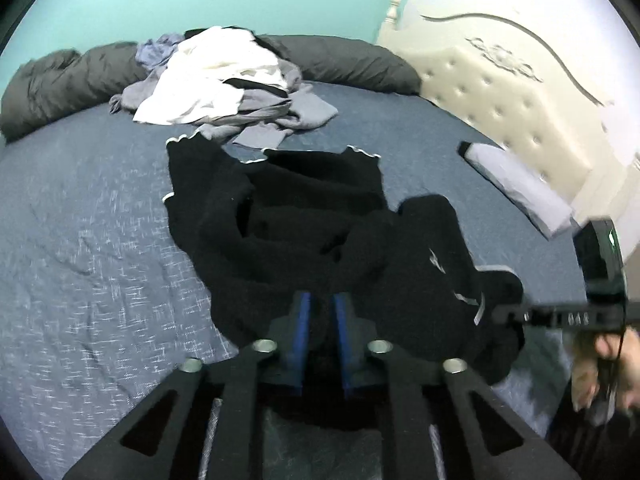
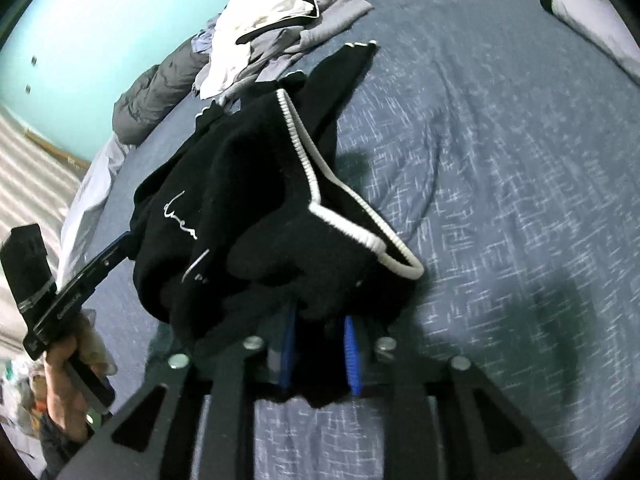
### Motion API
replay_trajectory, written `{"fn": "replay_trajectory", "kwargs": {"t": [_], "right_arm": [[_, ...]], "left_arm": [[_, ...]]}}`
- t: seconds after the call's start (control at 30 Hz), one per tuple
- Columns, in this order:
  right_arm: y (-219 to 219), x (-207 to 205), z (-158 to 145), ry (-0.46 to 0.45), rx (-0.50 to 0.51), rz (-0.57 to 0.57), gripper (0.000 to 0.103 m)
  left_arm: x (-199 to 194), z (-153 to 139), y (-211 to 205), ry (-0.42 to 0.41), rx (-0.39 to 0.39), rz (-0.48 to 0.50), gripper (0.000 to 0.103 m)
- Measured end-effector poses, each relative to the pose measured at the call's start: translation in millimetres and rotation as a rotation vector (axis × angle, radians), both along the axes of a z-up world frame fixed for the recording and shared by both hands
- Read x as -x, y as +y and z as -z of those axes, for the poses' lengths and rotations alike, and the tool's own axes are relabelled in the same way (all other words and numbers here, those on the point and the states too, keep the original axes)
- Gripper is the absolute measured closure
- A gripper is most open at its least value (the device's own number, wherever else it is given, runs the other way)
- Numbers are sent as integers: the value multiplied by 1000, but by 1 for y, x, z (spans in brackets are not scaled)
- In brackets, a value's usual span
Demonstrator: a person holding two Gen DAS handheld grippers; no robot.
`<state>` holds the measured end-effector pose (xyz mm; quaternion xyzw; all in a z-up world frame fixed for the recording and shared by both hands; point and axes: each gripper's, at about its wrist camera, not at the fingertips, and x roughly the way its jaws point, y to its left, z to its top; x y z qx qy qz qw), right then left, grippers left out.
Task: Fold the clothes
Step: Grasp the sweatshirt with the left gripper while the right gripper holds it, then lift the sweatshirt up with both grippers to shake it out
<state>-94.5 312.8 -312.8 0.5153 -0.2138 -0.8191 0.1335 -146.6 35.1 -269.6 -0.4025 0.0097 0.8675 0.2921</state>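
— Sweater (image 1: pixel 320 216), black, white ribbed trim, bunched on the bed (image 1: pixel 80 240) with its near end lifted off the sheet.

— Who has it?

— Both tools. The left gripper (image 1: pixel 320 320) has its blue pads drawn narrow with black cloth between them; the right gripper (image 2: pixel 320 344) is likewise pinched on a fold near the trim (image 2: pixel 340 216).

— How will it handle?

— Soft and limp, I'd judge: a thick knit that sags wherever it isn't held and drapes over the fingers. Not slippery or fragile, though a knit may stretch if pulled hard. Best hold is at a firm edge, the ribbed trim or a seam, with the two grips well apart so it hangs flat.

— Any writing?

— White cursive script (image 2: pixel 180 216) on the front, with a slanted stroke below it. Too folded and blurred to read.

— And round about?

— A loose pile (image 1: pixel 224 80) of white and grey clothes farther up the bed, a dark duvet (image 1: pixel 60 84) behind it, a folded pale piece (image 1: pixel 516 188) near the headboard (image 1: pixel 500 80).
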Motion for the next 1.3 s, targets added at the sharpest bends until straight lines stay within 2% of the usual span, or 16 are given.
{"fn": "replay_trajectory", "kwargs": {"t": [0.07,0.13,0.2,0.23,0.27,0.3,0.43,0.57,0.67,0.8,0.93,1.1,1.3], "right_arm": [[-3,1,0,7,-12,-14,71],[-7,3,0,14,-24,-27,71],[-10,4,1,21,-36,-41,71],[-12,4,1,25,-42,-48,73],[-14,5,1,28,-48,-54,83],[-16,6,1,32,-55,-61,88],[-14,1,-18,95,-49,-70,94],[-3,-3,-62,205,-32,-61,96],[3,-5,-105,297,-43,-60,96],[9,-6,-166,403,-46,-60,96],[10,-9,-246,537,-64,-80,96],[8,-20,-342,680,-91,-114,96],[17,-39,-438,812,-108,-125,96]], "left_arm": [[5,6,12,-11,11,31,61],[7,15,25,-17,59,54,61],[10,22,29,-28,70,62,64],[11,23,28,-38,55,63,69],[11,23,27,-43,44,62,86],[10,22,26,-39,40,61,92],[-4,4,22,11,30,52,94],[-24,-29,13,78,44,39,95],[-36,-67,0,125,37,16,95],[-50,-139,-20,205,15,-17,95],[-70,-214,-37,301,21,-47,95],[-94,-291,-57,394,22,-88,95],[-124,-378,-83,505,14,-144,95]]}}
